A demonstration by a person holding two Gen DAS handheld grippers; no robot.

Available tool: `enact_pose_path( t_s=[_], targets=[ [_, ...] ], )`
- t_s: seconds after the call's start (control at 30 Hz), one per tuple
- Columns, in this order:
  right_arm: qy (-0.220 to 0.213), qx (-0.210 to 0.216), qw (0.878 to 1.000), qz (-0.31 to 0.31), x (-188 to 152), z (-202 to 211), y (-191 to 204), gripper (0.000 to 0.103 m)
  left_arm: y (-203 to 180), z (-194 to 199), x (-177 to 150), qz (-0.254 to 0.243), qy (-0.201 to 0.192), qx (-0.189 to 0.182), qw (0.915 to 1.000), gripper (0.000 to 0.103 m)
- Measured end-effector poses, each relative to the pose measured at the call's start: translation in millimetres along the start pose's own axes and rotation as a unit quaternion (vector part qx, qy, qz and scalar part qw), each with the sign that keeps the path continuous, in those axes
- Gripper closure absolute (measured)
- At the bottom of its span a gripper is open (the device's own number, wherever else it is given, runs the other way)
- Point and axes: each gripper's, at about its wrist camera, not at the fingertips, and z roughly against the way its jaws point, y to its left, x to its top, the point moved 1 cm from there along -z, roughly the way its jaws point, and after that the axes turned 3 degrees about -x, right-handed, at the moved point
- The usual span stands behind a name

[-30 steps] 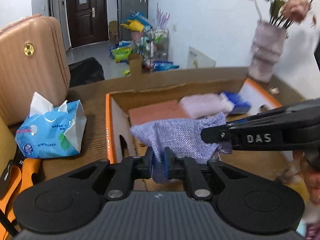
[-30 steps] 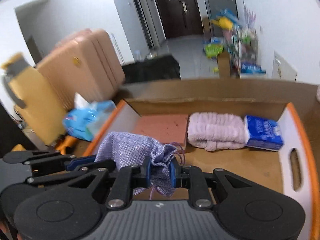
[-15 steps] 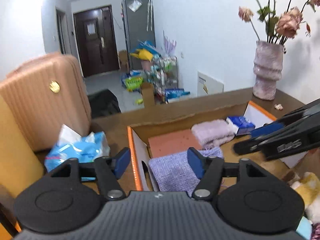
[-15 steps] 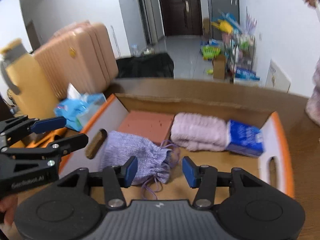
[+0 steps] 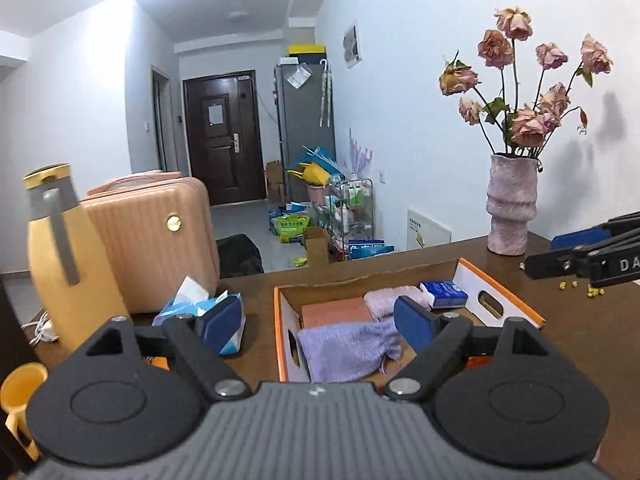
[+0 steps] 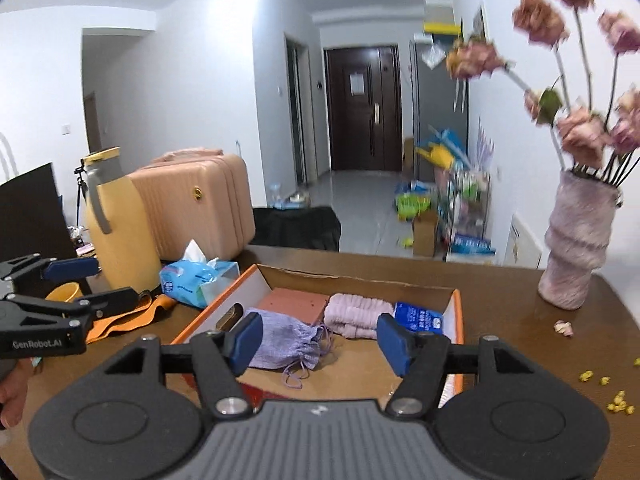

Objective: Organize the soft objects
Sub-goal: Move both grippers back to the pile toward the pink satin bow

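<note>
A lilac drawstring pouch (image 5: pixel 344 350) (image 6: pixel 284 340) lies loose in the near left part of an orange-edged cardboard box (image 5: pixel 500 294) (image 6: pixel 458 320). Behind it in the box are a salmon pad (image 5: pixel 336 312) (image 6: pixel 292 304), a folded pink towel (image 5: pixel 384 300) (image 6: pixel 352 316) and a blue tissue packet (image 5: pixel 444 294) (image 6: pixel 418 318). My left gripper (image 5: pixel 318 322) hangs above and in front of the box, jaws opening, nothing between them. My right gripper (image 6: pixel 320 340) is likewise raised, jaws opening and empty. Each gripper shows at the edge of the other's view.
A pink vase of dried roses (image 5: pixel 512 208) (image 6: pixel 576 248) stands right of the box. A yellow jug (image 5: pixel 68 264) (image 6: pixel 116 232), a peach suitcase (image 5: pixel 160 240), a blue tissue pack (image 5: pixel 192 308) (image 6: pixel 200 278) and a yellow cup (image 5: pixel 20 384) are left. Yellow crumbs (image 6: pixel 616 404) dot the table.
Both grippers were shut on the lilac pouch over the box. They let go, the pouch dropped into the box, and both grippers drew back and up while opening.
</note>
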Motion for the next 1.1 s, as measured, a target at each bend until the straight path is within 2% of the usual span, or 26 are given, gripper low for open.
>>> enact_pose_path(
  t_s=[0.1,0.2,0.3,0.33,0.43,0.57,0.67,0.77,0.87,0.97,1.03,1.07,1.1],
  targets=[
    [-0.023,-0.006,1.000,0.010,-16,28,5,0.041,-5,29,-14,-0.001,-0.010,0.016,0.9998,0.017],
    [-0.052,-0.017,0.998,0.018,-39,58,10,0.040,-11,60,-34,0.016,-0.019,0.021,0.9995,0.012],
    [-0.069,-0.013,0.997,0.021,-70,84,16,0.040,-20,86,-63,0.021,-0.016,0.011,0.9996,0.007],
    [-0.070,-0.010,0.997,0.020,-81,91,17,0.040,-25,95,-74,0.017,-0.018,0.001,0.9997,0.004],
    [-0.064,-0.010,0.998,0.015,-115,109,22,0.038,-42,118,-105,0.009,-0.023,-0.032,0.9992,0.003],
    [-0.052,-0.001,0.999,-0.012,-156,123,25,0.035,-56,126,-133,0.032,0.020,-0.053,0.9979,0.003],
    [-0.026,0.012,0.999,-0.042,-180,126,23,0.035,-63,127,-144,0.036,0.031,-0.059,0.9972,0.003],
    [-0.005,0.010,0.999,-0.043,-193,122,24,0.036,-69,123,-149,0.046,0.037,-0.071,0.9957,0.003],
    [-0.002,0.006,0.998,-0.058,-196,116,19,0.036,-78,109,-149,0.053,0.046,-0.086,0.9938,0.004],
    [-0.013,0.001,0.997,-0.076,-192,106,12,0.041,-89,87,-147,0.060,0.056,-0.100,0.9916,0.010],
    [-0.009,-0.011,0.997,-0.080,-187,91,7,0.044,-94,66,-145,0.069,0.073,-0.103,0.9897,0.028],
    [-0.001,-0.021,0.997,-0.080,-184,83,6,0.051,-95,56,-145,0.078,0.084,-0.111,0.9871,0.031],
    [0.004,-0.027,0.996,-0.080,-183,74,4,0.055,-95,44,-146,0.091,0.099,-0.121,0.9834,0.039]
  ],
)
